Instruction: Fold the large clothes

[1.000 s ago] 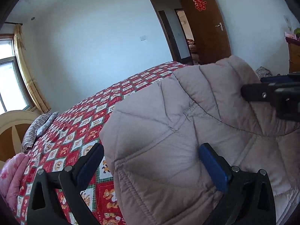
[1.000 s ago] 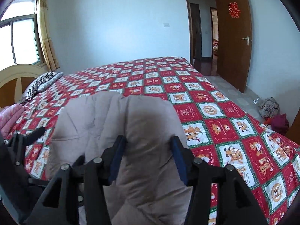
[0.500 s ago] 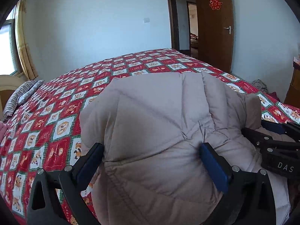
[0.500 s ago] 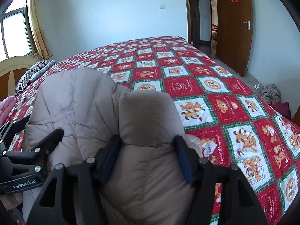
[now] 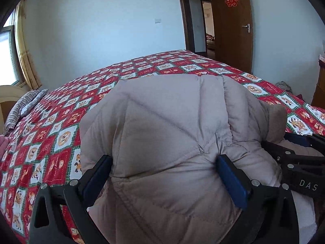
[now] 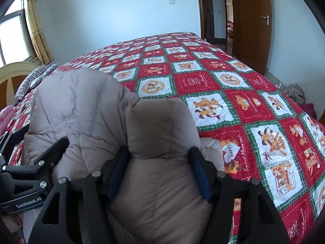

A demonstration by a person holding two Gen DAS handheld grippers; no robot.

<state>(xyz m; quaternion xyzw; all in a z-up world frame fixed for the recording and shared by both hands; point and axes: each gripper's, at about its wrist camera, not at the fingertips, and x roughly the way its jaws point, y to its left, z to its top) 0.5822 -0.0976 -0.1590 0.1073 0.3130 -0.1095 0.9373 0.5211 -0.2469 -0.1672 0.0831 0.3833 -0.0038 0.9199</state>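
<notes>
Red patchwork bedspread [image 6: 233, 93] carries a padded beige coat [image 5: 172, 126] bunched at six o'clock. Left gripper [image 5: 164, 174] clasps its quilted bulk; right gripper [image 6: 160, 168], jaws just widened, still straddles a fold.

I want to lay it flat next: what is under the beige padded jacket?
The beige padded jacket lies on the red-and-white checked cartoon bedspread. Whatever sits directly beneath its bulk is covered.

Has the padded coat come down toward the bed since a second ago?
Yes. In the left wrist view the padded coat has sunk: its top hid the door's base, now patterned bedspread shows above.
</notes>
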